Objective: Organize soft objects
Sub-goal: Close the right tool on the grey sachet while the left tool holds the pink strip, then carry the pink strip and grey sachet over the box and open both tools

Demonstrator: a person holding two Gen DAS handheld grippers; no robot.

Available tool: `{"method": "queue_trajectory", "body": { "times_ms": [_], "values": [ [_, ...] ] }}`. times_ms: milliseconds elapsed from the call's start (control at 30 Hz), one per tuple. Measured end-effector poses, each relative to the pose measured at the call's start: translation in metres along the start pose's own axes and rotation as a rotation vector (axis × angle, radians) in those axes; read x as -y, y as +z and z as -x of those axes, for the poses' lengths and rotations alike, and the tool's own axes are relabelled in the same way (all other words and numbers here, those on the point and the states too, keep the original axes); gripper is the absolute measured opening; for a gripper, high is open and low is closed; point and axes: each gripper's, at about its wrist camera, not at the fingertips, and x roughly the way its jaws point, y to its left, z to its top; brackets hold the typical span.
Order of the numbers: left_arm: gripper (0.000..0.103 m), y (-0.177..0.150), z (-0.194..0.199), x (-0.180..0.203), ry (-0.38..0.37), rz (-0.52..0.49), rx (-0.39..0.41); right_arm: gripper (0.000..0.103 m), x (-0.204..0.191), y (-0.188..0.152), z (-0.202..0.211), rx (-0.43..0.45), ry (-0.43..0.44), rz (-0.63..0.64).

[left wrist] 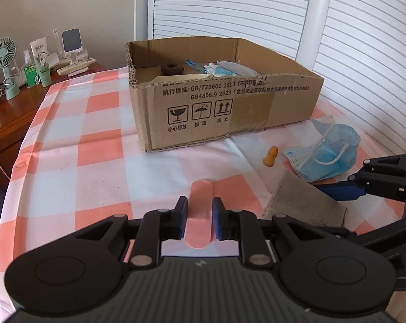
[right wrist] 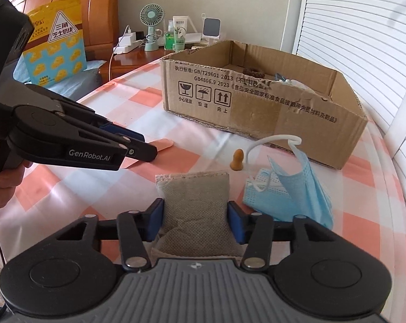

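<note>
A pink adhesive strip (left wrist: 201, 191) lies flat on the checked cloth, and my left gripper (left wrist: 200, 212) is shut on it, one pad against each long edge. My right gripper (right wrist: 195, 215) is shut on a grey mesh pouch (right wrist: 194, 196), which creases between the blue pads. In the left wrist view, the right gripper (left wrist: 345, 188) comes in from the right over the pouch (left wrist: 305, 202). A crumpled blue face mask (right wrist: 291, 193) and an orange earplug (right wrist: 236, 161) lie just beyond. The open cardboard box (left wrist: 229, 107) behind holds a dark hair tie (left wrist: 172, 68) and more masks (left wrist: 224, 68).
A wooden bedside table at the back left carries a small fan (left wrist: 3, 62), bottles and a remote. White louvred doors stand behind the box. A yellow snack bag (right wrist: 54, 45) leans on the headboard. A person's hand (right wrist: 3, 183) holds the left gripper (right wrist: 149, 152).
</note>
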Motion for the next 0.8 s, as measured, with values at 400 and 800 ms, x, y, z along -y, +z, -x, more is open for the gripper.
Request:
{"method": "queue_trajectory", "body": {
  "times_ms": [400,800],
  "values": [
    [0.018,0.005,0.029,0.006,-0.045,-0.086,-0.025,0.035,0.003,-0.003,0.024,0.014,0.004,-0.014],
    [0.018,0.031,0.065,0.012,-0.061,-0.147,-0.001,0.035,-0.004,0.005,0.079,0.093,0.035,0.042]
  ]
}}
